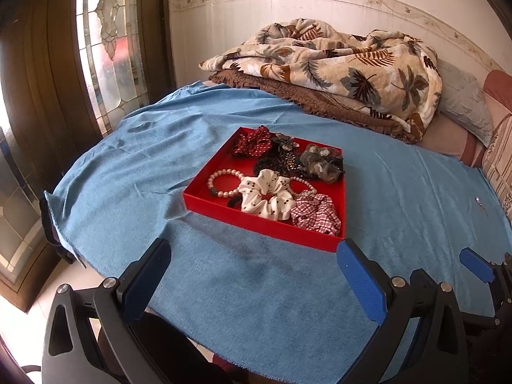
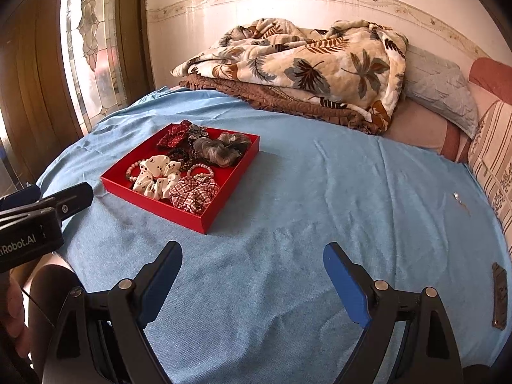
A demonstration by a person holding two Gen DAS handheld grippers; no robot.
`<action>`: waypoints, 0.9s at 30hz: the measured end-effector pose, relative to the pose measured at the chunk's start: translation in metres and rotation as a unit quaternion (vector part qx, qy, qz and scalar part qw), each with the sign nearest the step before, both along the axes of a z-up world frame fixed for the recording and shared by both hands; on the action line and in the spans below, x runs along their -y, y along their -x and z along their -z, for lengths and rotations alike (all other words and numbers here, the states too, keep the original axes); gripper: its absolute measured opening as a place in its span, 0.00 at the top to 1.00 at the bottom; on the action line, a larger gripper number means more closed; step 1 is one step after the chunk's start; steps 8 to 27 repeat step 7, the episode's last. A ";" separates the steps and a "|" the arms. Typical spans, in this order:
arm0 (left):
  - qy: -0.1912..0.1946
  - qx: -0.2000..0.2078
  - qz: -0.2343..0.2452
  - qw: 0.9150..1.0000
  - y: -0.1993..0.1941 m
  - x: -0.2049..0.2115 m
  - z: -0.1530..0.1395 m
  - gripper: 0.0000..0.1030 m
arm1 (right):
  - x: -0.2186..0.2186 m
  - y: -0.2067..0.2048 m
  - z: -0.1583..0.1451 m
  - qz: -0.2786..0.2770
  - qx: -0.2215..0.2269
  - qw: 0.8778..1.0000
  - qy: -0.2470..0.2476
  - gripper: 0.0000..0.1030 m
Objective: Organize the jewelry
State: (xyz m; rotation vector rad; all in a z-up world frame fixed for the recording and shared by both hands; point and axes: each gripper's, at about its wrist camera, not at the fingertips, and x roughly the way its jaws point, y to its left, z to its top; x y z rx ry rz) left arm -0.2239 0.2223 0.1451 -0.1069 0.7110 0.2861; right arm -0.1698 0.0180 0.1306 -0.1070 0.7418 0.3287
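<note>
A red tray (image 1: 256, 220) (image 2: 153, 203) lies on the blue cloth (image 1: 288, 304) (image 2: 304, 224). In it are a white scrunchie (image 1: 267, 196) (image 2: 156, 174), a red checked scrunchie (image 1: 316, 214) (image 2: 193, 193), a grey scrunchie (image 1: 321, 161) (image 2: 222, 150), a red dotted bow (image 1: 252, 140) (image 2: 172, 136), a dark beaded piece (image 1: 283, 156) and a pearl bracelet (image 1: 220, 182) (image 2: 132, 171). My left gripper (image 1: 254, 259) is open and empty, just short of the tray's near wall. My right gripper (image 2: 252, 262) is open and empty over bare cloth, right of the tray.
A leaf-print blanket (image 1: 336, 67) (image 2: 304, 64) is piled at the back by the wall. A small metal item (image 1: 478, 201) (image 2: 456, 196) lies on the cloth at the right. A brown flat object (image 2: 500, 294) lies near the cloth's right edge. A door with patterned glass (image 1: 108, 48) stands left.
</note>
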 end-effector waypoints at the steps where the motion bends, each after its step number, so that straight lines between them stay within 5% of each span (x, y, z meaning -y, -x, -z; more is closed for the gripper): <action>1: -0.003 0.000 0.004 1.000 -0.003 0.001 0.000 0.00 | 0.003 -0.002 0.000 0.002 -0.003 1.000 -0.003 0.10; 7: -0.008 -0.013 0.032 0.999 -0.030 0.018 -0.003 0.00 | 0.032 -0.013 -0.001 0.032 -0.020 0.999 -0.022 0.10; 27: -0.008 -0.013 0.032 0.999 -0.030 0.018 -0.003 0.00 | 0.032 -0.013 -0.001 0.032 -0.020 0.999 -0.022 0.10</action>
